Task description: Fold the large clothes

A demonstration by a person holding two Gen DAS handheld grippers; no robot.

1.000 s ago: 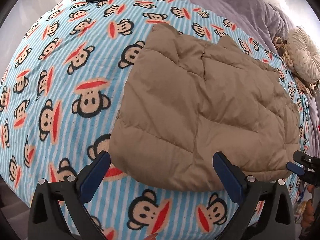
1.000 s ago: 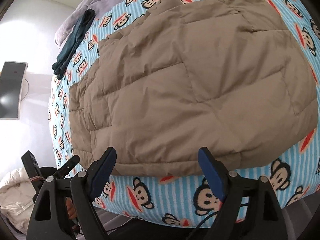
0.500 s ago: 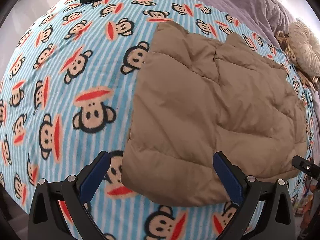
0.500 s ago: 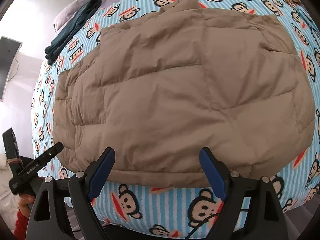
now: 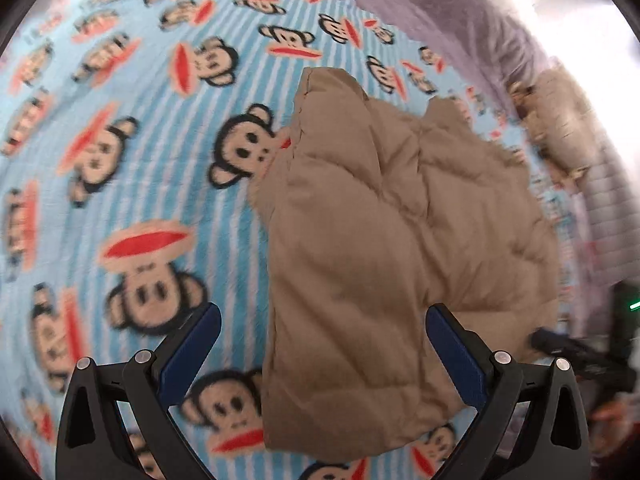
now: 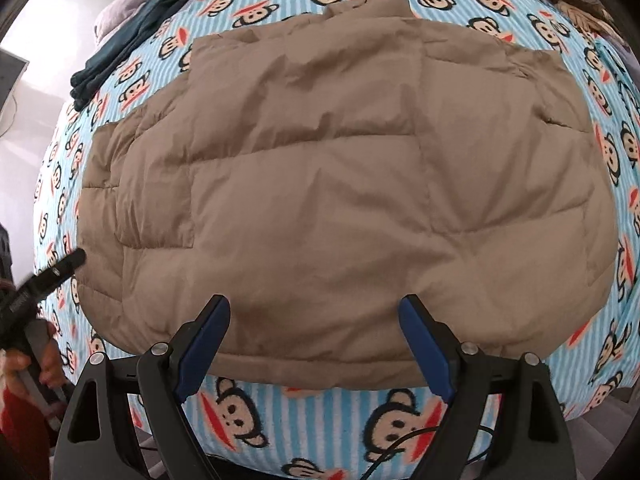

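A: Where is the tan quilted jacket [image 6: 328, 200]?

B: Spread flat on the monkey-print blanket [image 6: 304, 408] over the bed, filling the middle of the right wrist view. Its near hem runs across at six o'clock, between the blue pads of the right gripper [image 6: 314, 344].

A: Grasped there?

B: No. The jaws stand wide and released, pads either side of the hem with nothing pinched.

A: And the left gripper [image 5: 322, 354]?

B: Also released, jaws spread wide. The jacket's side edge [image 5: 276, 320] drops down between them toward six o'clock; the cloth fills the right half of the gap, bare blanket the left. That view is blurred, so I cannot tell whether the right-hand pad touches the fabric.

A: Anything else?

B: A folded dark garment [image 6: 132, 36] at ten o'clock, well apart from the jacket, and a hand [image 6: 38, 364] at eight o'clock holding the other gripper.
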